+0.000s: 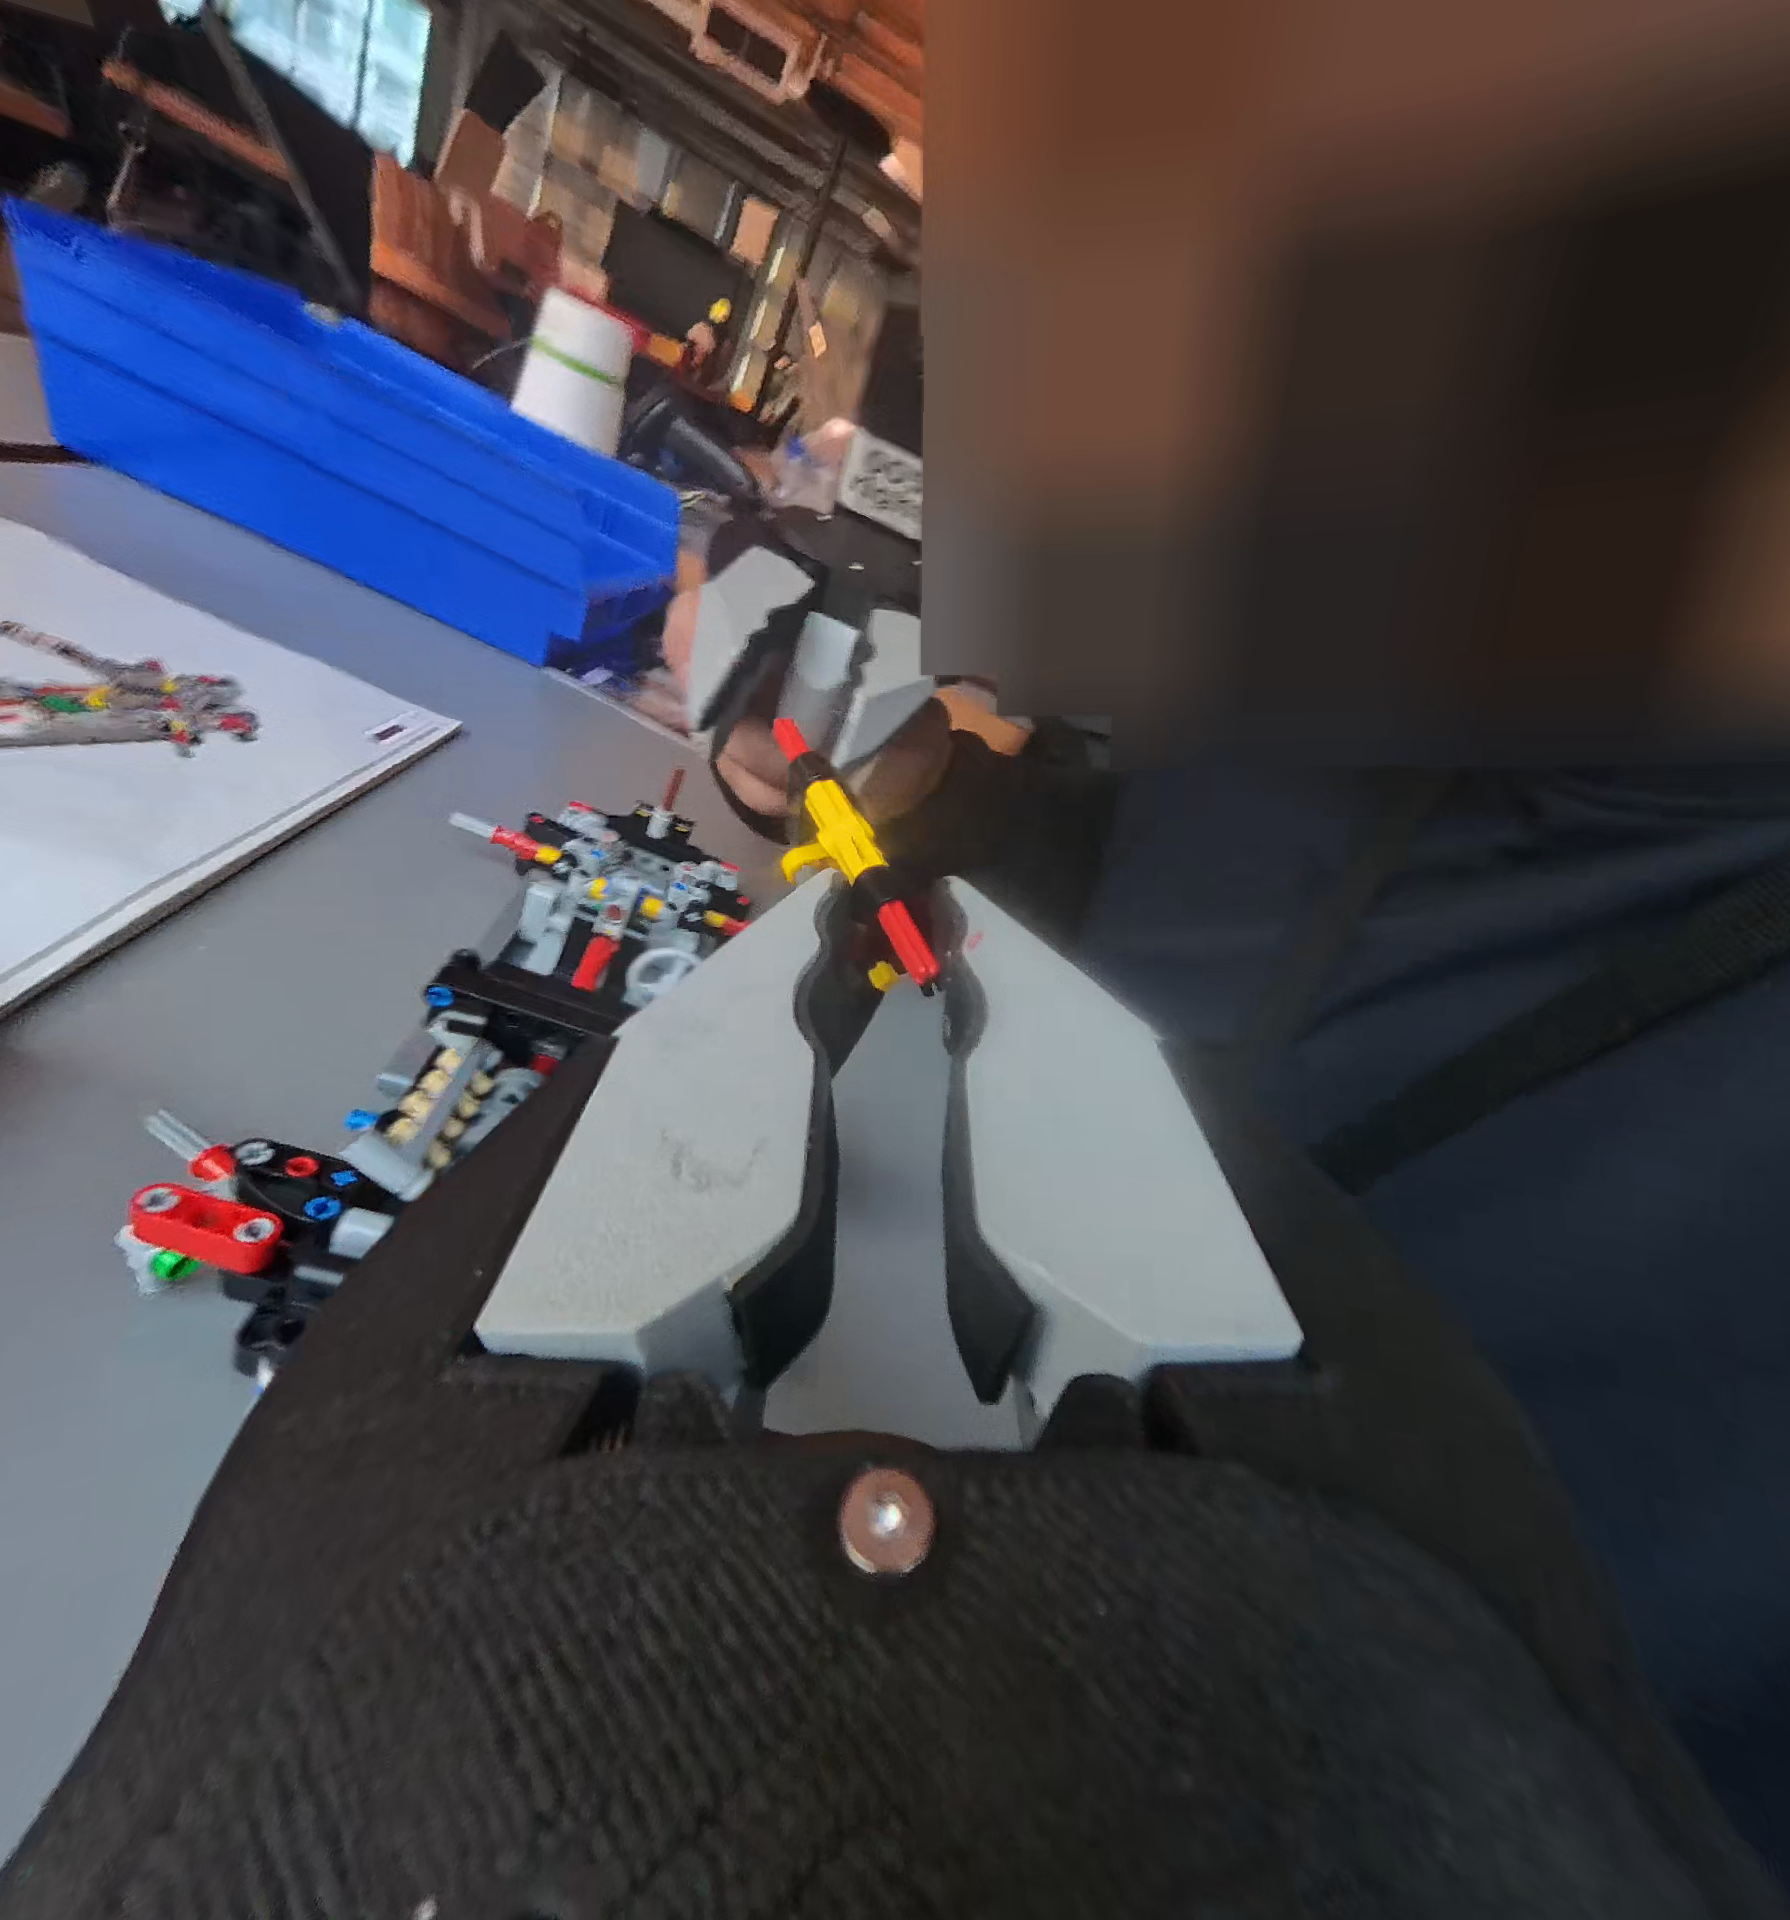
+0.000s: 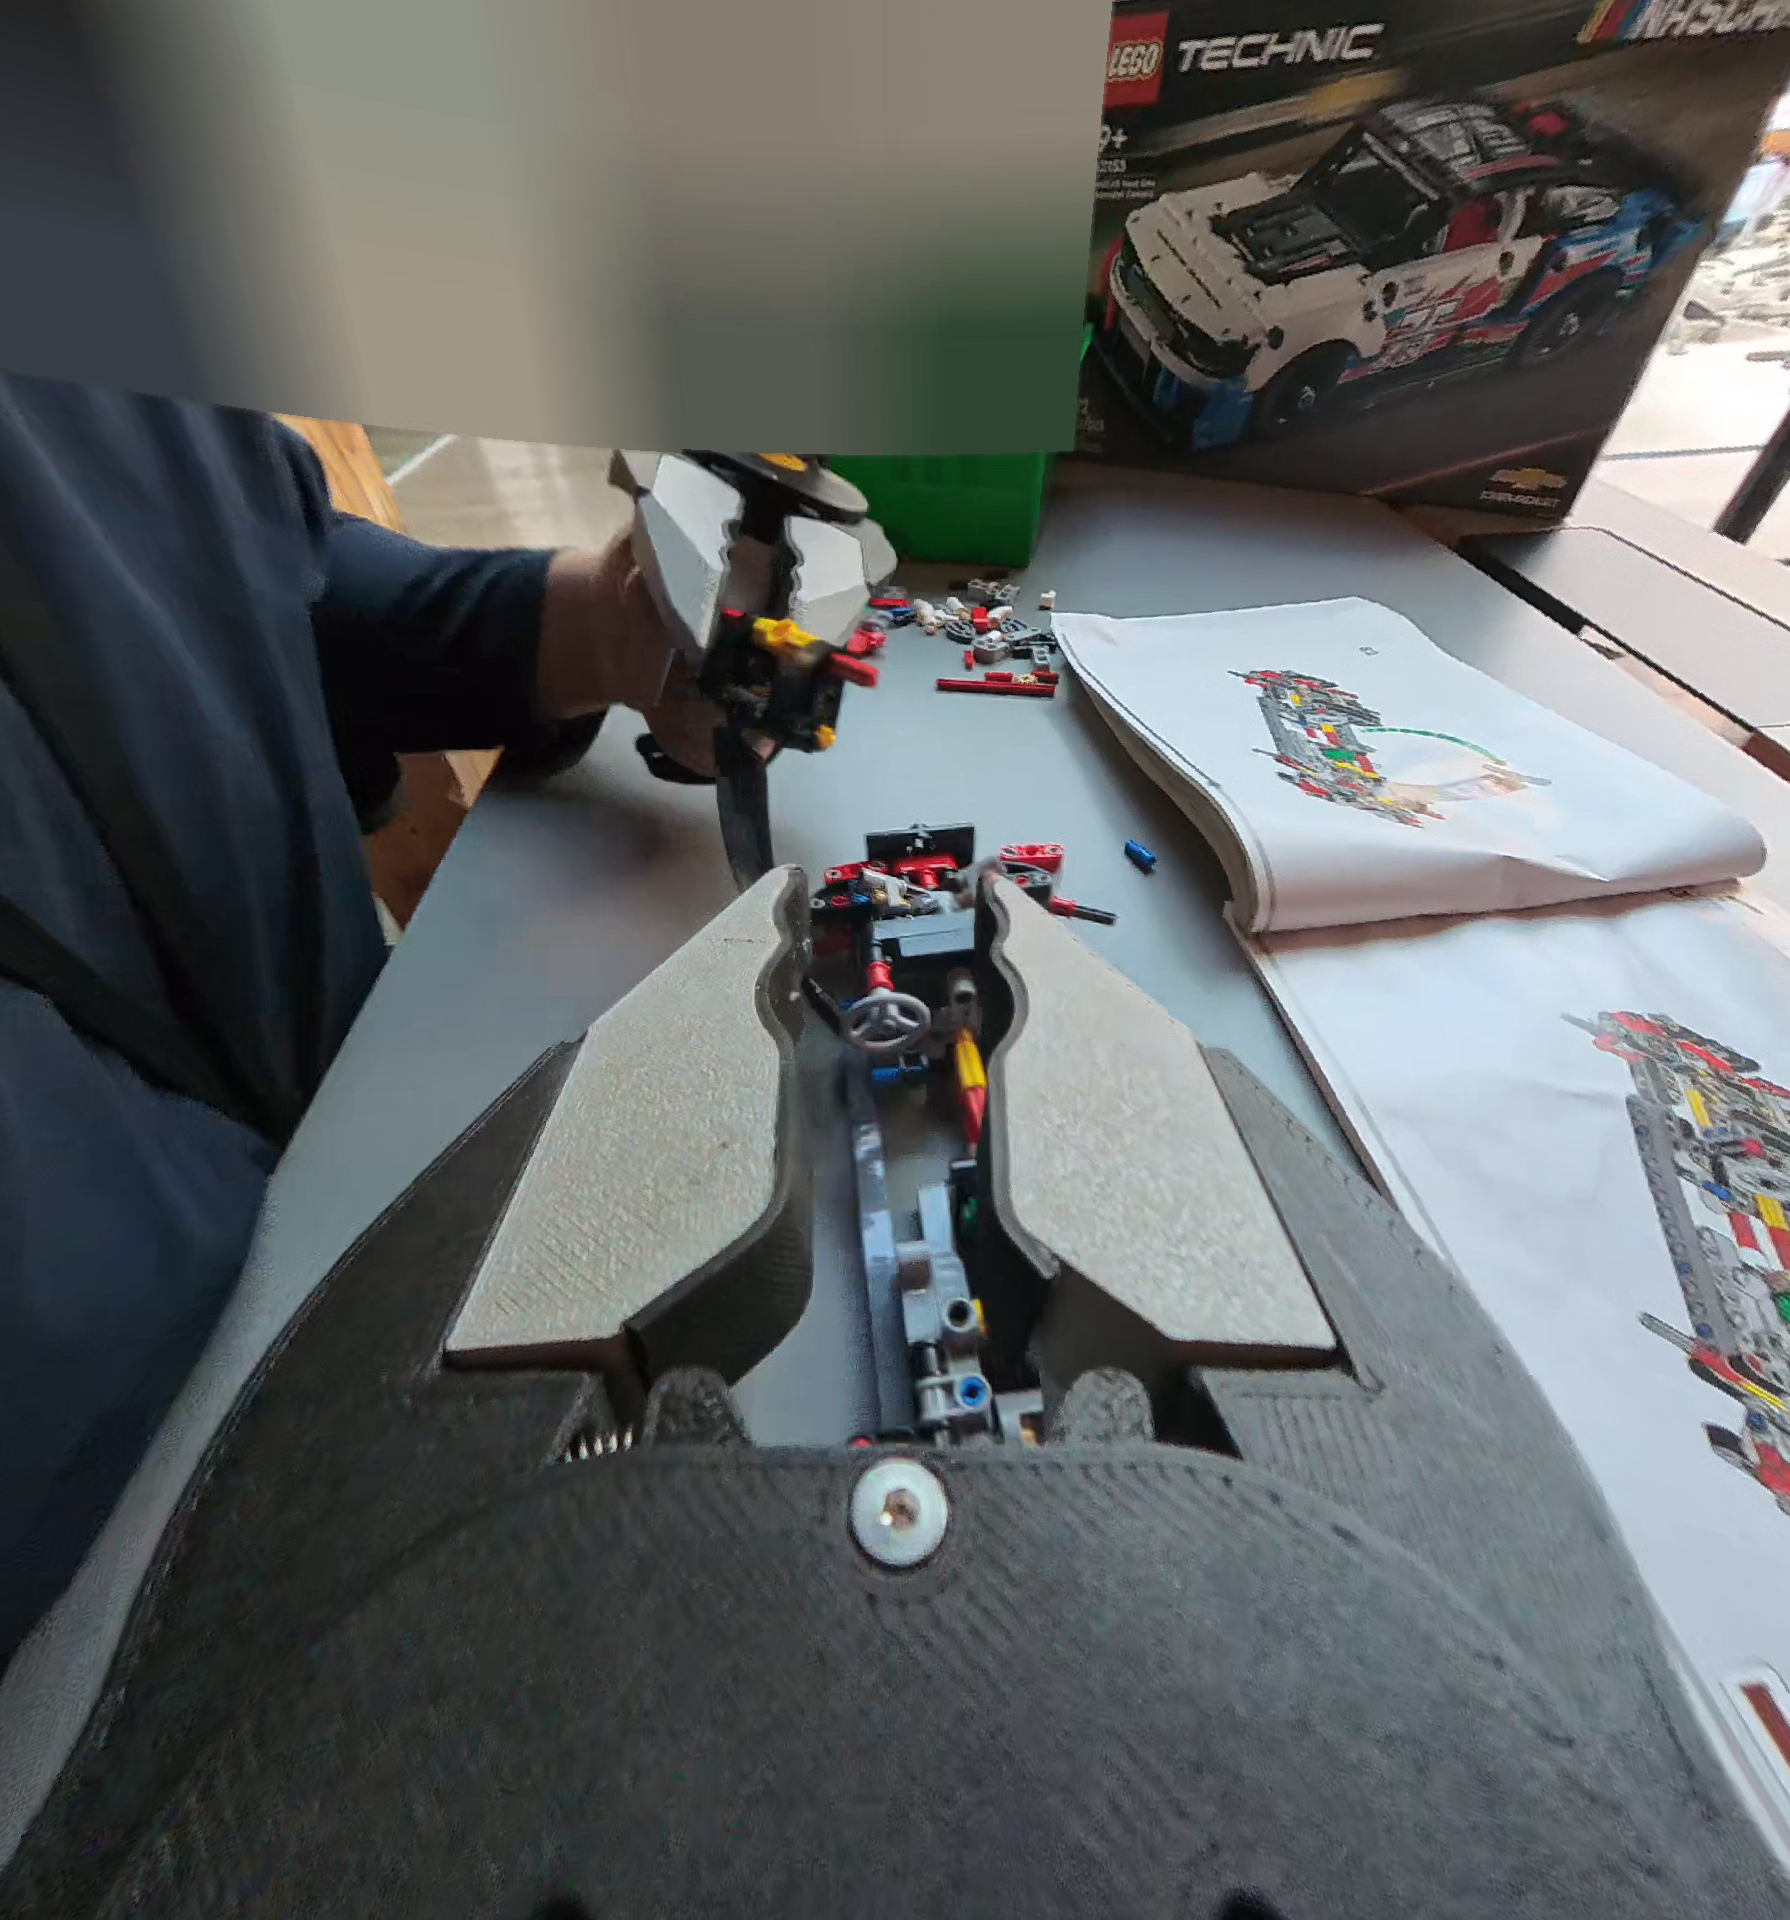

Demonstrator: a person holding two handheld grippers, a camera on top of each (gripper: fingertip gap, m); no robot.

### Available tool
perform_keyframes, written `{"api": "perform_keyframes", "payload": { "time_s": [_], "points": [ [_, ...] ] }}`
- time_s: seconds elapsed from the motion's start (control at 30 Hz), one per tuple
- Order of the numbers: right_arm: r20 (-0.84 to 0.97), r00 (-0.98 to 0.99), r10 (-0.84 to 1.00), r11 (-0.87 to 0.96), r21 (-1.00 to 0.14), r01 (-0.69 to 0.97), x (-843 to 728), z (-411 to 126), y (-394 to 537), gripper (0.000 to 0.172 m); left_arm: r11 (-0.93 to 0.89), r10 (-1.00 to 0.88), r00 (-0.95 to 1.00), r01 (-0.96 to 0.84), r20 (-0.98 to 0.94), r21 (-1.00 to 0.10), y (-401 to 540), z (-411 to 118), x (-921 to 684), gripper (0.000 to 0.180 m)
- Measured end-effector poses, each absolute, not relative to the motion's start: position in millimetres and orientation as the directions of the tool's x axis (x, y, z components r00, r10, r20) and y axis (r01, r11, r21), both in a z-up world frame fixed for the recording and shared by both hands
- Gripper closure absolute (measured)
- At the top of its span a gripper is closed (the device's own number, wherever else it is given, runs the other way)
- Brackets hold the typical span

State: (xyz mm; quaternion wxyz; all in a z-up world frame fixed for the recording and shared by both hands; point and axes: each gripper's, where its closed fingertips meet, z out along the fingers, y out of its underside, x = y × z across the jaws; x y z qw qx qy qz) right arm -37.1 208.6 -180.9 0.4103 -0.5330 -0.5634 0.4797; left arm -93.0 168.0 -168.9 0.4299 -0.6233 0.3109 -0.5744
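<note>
L gripper clamps red-yellow brick subassembly.

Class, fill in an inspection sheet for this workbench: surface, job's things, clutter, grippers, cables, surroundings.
Surface: grey table.
Job's things: part-built toy brick chassis with grey steering wheel; open instruction booklet.
Clutter: loose small bricks; lone blue pin.
Grippers: left gripper clamps a small black, yellow and red brick subassembly; right gripper open, straddling the chassis.
Cables: nothing seen.
Surroundings: blue plastic bin, green bin, printed toy-car box.
</note>
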Motion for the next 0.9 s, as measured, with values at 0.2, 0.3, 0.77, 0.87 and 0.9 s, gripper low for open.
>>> {"api": "perform_keyframes", "payload": {
  "time_s": [0.2, 0.3, 0.77, 0.87, 0.9],
  "points": [
    [-0.067, 0.016, 0.998, -0.069, -0.977, 0.201, -31, -183, 237, 0.141, -0.591, -0.767, 0.207, 0.141, 0.607, -0.794, 220, -151, -83, 0.170],
    [-0.092, 0.032, 0.995, -0.097, -0.970, 0.221, -25, -186, 241, 0.137, -0.641, -0.727, 0.164, 0.184, 0.666, -0.745, 229, -143, -80, 0.170],
    [-0.432, -0.169, 0.886, -0.385, -0.888, 0.251, -67, -178, 191, 0.156, -0.757, -0.608, 0.137, 0.196, 0.782, -0.623, 218, -136, -46, 0.171],
    [-0.503, -0.221, 0.836, -0.461, -0.861, 0.215, -66, -169, 181, 0.159, -0.746, -0.625, 0.159, 0.166, 0.764, -0.645, 214, -129, -39, 0.171],
    [-0.519, -0.228, 0.824, -0.480, -0.853, 0.204, -64, -167, 180, 0.159, -0.736, -0.638, 0.171, 0.152, 0.751, -0.660, 213, -127, -37, 0.171]
  ]
}}
